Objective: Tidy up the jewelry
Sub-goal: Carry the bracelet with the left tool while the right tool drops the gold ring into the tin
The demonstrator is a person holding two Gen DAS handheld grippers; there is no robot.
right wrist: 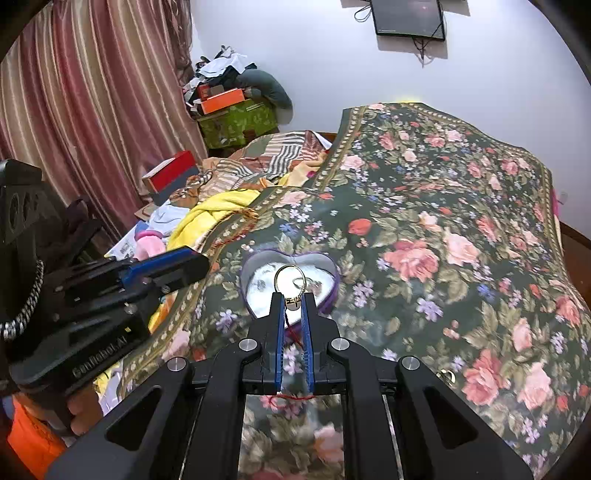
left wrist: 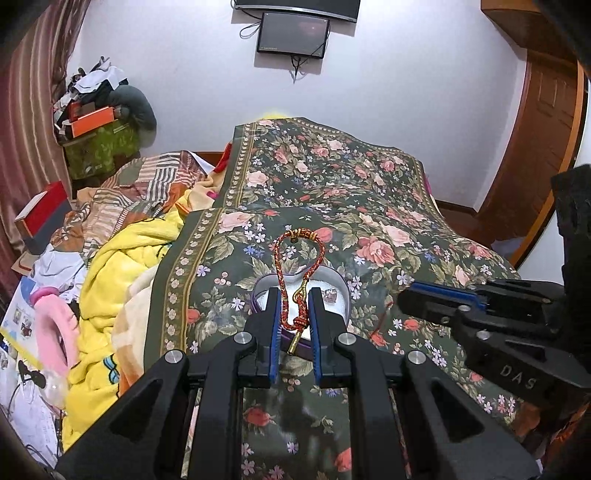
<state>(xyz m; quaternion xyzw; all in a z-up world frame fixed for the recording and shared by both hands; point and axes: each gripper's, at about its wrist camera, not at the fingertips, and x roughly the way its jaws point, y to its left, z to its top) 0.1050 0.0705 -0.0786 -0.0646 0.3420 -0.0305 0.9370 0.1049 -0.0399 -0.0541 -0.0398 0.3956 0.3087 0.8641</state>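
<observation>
Claws both hang over the purple heart-shaped box (left wrist: 341, 291) on the floral bedspread (left wrist: 369, 206), probably ready to drop their loads inside. Left claw (left wrist: 294, 308) is clenched around a red-and-gold braided cord bracelet (left wrist: 291, 273), loop upright. Right claw (right wrist: 293, 304) grips a thin gold ring with a small charm (right wrist: 290, 282) over the box's white lining.

Before me: white wall (left wrist: 388, 85) bearing a dark screen (left wrist: 293, 35), striped pink curtain (right wrist: 85, 92) at left, wooden door (left wrist: 546, 122) at right, bed under floral cover (right wrist: 443, 221), cluttered green box (right wrist: 240, 122).
</observation>
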